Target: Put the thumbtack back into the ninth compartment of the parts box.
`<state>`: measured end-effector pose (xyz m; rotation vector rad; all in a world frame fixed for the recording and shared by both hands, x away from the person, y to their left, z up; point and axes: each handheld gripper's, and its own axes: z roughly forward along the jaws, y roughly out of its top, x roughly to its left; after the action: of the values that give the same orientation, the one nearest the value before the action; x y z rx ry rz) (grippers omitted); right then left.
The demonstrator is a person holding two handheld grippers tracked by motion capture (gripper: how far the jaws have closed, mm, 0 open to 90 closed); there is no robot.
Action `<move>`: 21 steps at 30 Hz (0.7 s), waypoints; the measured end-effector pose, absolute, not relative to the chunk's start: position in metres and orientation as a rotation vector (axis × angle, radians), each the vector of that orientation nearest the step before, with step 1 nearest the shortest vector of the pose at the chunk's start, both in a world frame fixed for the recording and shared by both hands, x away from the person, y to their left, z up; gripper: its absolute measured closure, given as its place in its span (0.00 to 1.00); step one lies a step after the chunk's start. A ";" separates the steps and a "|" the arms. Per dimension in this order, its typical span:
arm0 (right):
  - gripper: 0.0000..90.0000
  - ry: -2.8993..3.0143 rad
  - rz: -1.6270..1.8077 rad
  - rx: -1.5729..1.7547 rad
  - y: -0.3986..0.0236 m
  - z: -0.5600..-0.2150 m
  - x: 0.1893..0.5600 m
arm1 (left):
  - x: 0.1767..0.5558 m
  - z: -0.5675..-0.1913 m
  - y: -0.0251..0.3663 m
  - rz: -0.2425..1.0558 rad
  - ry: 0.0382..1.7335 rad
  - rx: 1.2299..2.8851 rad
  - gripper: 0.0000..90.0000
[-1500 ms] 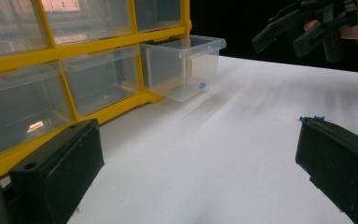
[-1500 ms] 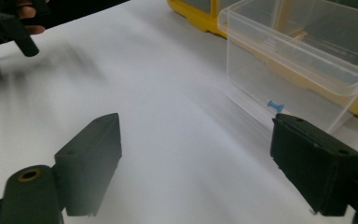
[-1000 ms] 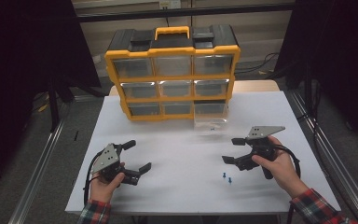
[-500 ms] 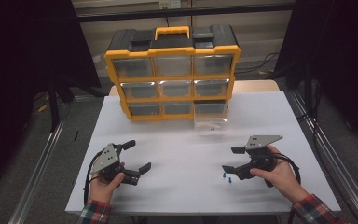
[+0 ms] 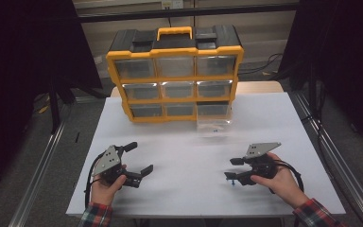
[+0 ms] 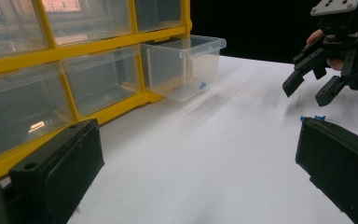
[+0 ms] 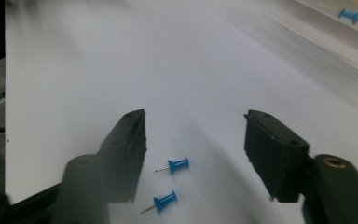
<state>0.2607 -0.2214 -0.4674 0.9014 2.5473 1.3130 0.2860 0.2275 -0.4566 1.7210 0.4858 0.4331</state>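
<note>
The white table (image 5: pixel 184 156) spreads out in front of you, and at its far side stands the yellow and black drawer organizer (image 5: pixel 176 75), three rows of clear drawers under a yellow handle. One clear drawer (image 6: pixel 182 67) from the bottom row is pulled out and sits on the table just in front of the cabinet, with one small blue pin (image 6: pixel 202 85) lying inside near its front wall. Your left gripper (image 5: pixel 137 158) rests low over the near left part of the table, well apart from the cabinet and from your other hand; its jaws stand wide apart with nothing between them, and in the left gripper view you see bare table between the two black jaws. Your right gripper (image 5: pixel 230 168) is over the near right part of the table, tipped down toward the surface, and its jaws have just been closing; they stand part open, with neither pad pressing on anything. In the right gripper view two blue pushpins lie on the table in the gap between those jaws, closer to the jaw at the left of that view: the upper pushpin (image 7: pixel 177 164) and the lower pushpin (image 7: pixel 163 200), each lying on its side with its metal point toward the left, close to each other but not touching.
</note>
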 end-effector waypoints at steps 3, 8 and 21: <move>0.59 2.564 1.312 0.901 -0.221 -0.470 0.260 | 0.286 -0.456 0.228 0.437 0.480 1.728 0.01; 0.66 2.597 1.292 0.874 -0.218 -0.472 0.259 | 0.286 -0.457 0.227 0.427 0.490 1.716 0.01; 0.78 2.640 1.239 0.857 -0.214 -0.479 0.258 | 0.287 -0.457 0.228 0.403 0.461 1.709 0.01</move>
<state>0.2580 -0.2140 -0.4789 0.8567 2.6404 1.2391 0.2871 0.2276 -0.4568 1.7093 0.4606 0.4030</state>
